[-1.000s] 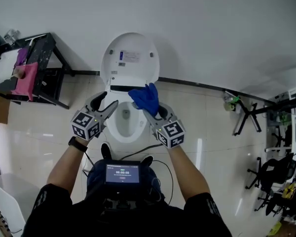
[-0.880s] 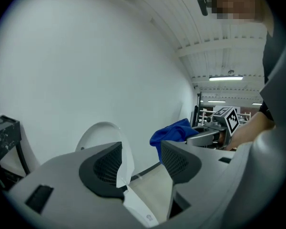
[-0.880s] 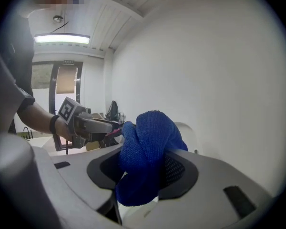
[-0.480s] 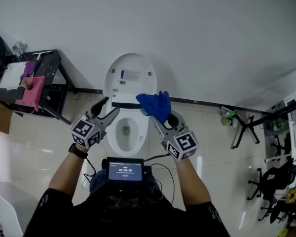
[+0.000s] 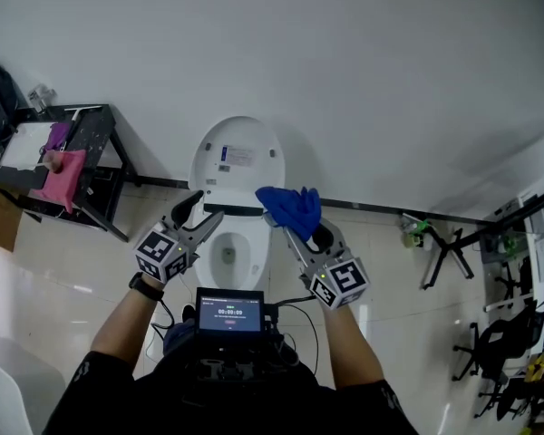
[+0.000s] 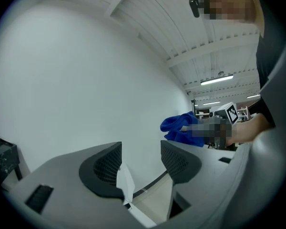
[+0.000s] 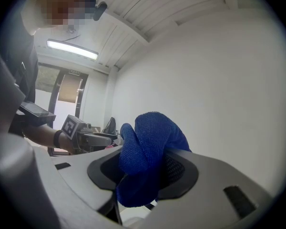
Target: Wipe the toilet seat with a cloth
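Note:
The white toilet stands against the wall in the head view, its lid (image 5: pixel 238 157) raised and its seat (image 5: pixel 257 259) below. My right gripper (image 5: pixel 296 222) is shut on a bunched blue cloth (image 5: pixel 290 207), held in the air over the right rear of the seat; the cloth (image 7: pixel 148 151) fills the space between the jaws in the right gripper view. My left gripper (image 5: pixel 205 208) hovers over the seat's left side, open, with nothing between its jaws (image 6: pixel 142 163). The left gripper view also catches the blue cloth (image 6: pixel 180 127) to its right.
A black rack (image 5: pixel 91 166) with a pink cloth (image 5: pixel 59 175) stands left of the toilet. A black folding stand (image 5: pixel 446 238) and office chairs (image 5: pixel 499 333) are at the right. A small screen (image 5: pixel 228 314) hangs at the person's chest. The white wall is close behind the toilet.
The toilet has slid lower and smaller in the head view. Both grippers have lifted slightly; the cloth has drifted right, from over the seat's rear to beside the hinge. Grips are unchanged.

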`<action>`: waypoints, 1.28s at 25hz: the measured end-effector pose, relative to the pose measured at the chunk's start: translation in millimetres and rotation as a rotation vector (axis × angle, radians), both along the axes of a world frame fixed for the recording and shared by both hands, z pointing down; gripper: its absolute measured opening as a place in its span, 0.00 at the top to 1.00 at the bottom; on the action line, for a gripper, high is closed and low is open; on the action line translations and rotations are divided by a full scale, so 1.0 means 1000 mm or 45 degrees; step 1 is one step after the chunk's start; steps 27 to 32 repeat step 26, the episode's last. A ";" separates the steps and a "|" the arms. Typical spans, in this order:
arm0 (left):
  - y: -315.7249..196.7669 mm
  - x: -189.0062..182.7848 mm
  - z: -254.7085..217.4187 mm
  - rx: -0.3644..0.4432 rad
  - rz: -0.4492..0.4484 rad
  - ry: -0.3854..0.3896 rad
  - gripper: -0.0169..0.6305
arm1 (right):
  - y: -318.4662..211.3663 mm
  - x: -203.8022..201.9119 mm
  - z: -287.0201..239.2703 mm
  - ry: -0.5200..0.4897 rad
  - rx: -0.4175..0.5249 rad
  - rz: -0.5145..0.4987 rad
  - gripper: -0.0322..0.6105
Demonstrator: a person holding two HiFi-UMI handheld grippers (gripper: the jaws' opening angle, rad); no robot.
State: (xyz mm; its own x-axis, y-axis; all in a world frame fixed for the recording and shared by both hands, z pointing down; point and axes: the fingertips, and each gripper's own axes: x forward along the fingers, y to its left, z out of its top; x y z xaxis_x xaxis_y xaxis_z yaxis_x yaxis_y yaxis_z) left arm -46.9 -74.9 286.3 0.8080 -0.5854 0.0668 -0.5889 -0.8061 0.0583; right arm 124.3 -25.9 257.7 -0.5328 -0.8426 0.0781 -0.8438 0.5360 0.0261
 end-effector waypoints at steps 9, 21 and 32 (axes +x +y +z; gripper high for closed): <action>-0.001 -0.001 -0.004 0.003 0.002 0.002 0.59 | -0.002 0.001 -0.003 -0.006 0.002 0.004 0.66; 0.003 -0.008 0.000 -0.010 -0.006 -0.004 0.59 | -0.001 -0.005 -0.006 0.000 -0.016 -0.002 0.66; 0.004 -0.009 0.000 -0.008 -0.005 -0.003 0.59 | 0.001 -0.007 -0.006 -0.006 -0.017 0.003 0.66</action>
